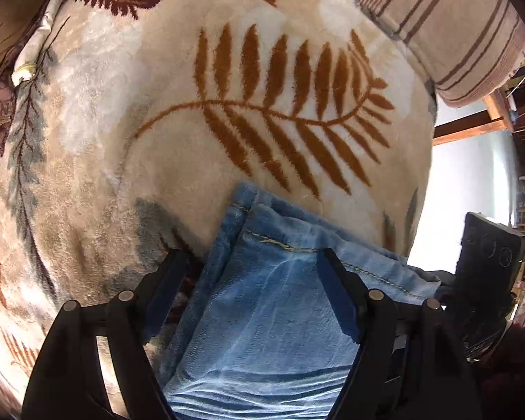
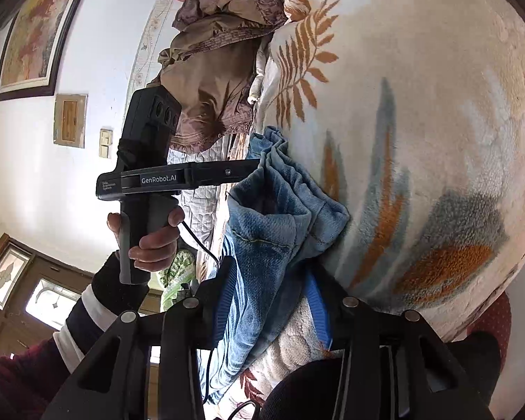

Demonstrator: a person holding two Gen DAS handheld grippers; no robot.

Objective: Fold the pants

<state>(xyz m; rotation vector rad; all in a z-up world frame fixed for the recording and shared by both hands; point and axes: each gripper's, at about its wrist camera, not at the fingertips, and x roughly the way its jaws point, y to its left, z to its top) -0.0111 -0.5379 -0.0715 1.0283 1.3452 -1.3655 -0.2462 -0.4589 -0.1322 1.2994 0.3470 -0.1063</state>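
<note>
Pants (image 1: 262, 315) lie folded on blanket (image 1: 157, 140); left tool (image 1: 252, 269) spread, lower edge cut off.

soft faded denim pants (image 1: 262, 315) lie on a plush, fuzzy fleece blanket (image 1: 122, 105).

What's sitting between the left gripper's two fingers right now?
Blue pants fabric fills the gap of the open left gripper, per the left wrist view.

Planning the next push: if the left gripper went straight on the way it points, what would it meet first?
Probably the blue pants: their folded edge already lies between the open fingers of the left gripper. Past that edge comes the leaf-pattern blanket. How high the fingers sit above the cloth is unclear.
</note>
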